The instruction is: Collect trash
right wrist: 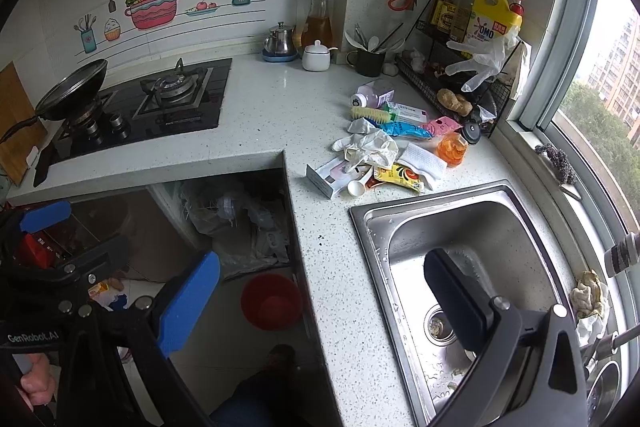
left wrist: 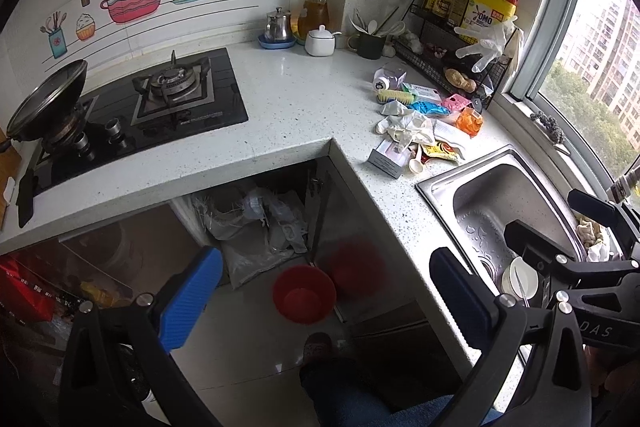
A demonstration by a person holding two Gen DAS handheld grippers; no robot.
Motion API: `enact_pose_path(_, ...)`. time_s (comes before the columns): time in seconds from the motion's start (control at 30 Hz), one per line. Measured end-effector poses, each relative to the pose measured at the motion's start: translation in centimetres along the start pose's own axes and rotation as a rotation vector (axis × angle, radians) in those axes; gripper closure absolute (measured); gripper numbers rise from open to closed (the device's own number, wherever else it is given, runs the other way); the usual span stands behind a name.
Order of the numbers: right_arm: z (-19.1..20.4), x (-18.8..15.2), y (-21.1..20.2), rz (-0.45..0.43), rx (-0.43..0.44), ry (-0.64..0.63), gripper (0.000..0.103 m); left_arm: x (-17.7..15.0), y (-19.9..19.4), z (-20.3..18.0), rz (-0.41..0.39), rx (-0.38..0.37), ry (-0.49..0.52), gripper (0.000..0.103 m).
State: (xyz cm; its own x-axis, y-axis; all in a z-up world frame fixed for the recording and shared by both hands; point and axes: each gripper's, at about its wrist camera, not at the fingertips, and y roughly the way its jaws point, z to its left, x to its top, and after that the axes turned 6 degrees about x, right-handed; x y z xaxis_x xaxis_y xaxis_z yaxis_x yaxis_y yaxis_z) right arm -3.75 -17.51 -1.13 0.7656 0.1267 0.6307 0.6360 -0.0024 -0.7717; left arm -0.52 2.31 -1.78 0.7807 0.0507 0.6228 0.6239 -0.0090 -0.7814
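A heap of trash (left wrist: 420, 127) lies on the white speckled counter beside the sink: crumpled white gloves (right wrist: 370, 147), a small white box (right wrist: 330, 179), a yellow sachet (right wrist: 400, 177), a white spoon (right wrist: 355, 187), a blue wrapper (right wrist: 404, 129), a pink packet (right wrist: 442, 125) and an orange cup (right wrist: 452, 149). A red bin (left wrist: 304, 293) stands on the floor under the counter; it also shows in the right wrist view (right wrist: 272, 301). My left gripper (left wrist: 324, 301) is open and empty above the floor. My right gripper (right wrist: 320, 301) is open and empty at the counter's edge by the sink.
A steel sink (right wrist: 472, 227) is at the right with a drain (right wrist: 440, 327). A gas hob (left wrist: 176, 95) with a pan (left wrist: 48, 103) is at the left. A wire rack (right wrist: 460, 83) with bottles and a draped glove stands by the window. An open cabinet (left wrist: 260, 219) holds plastic bags.
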Motion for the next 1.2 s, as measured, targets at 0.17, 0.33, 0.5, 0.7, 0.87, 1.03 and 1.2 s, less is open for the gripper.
enact_pose_path(0.17,-1.8,0.7,1.8,0.019,-0.040,0.045,0.000,2.4,3.2,-1.8,0.047,-0.003,0.069,0.000)
enact_pose_path(0.33,-4.4,1.9,4.5,0.048,-0.083,0.112,0.000,5.9,7.6,-4.1,0.081,-0.063,0.168,0.000)
enact_pose_path(0.5,-7.2,3.0,7.8,0.087,-0.136,0.189,0.000,9.7,13.3,-6.7,0.144,-0.138,0.262,0.000)
enact_pose_path(0.7,-9.9,4.4,12.0,0.137,-0.147,0.272,0.002,12.8,19.8,-8.9,0.216,-0.179,0.355,0.000)
enact_pose_path(0.87,-10.1,5.6,15.9,0.189,-0.083,0.266,0.016,14.2,23.4,-7.8,0.260,-0.176,0.354,0.000)
enact_pose_path(1.03,-8.7,7.1,19.5,0.248,0.002,0.211,0.027,14.5,26.0,-4.8,0.309,-0.155,0.307,0.000)
enact_pose_path(1.2,-6.1,8.1,22.3,0.308,0.099,0.110,0.031,14.1,27.3,-1.4,0.334,-0.123,0.240,0.000)
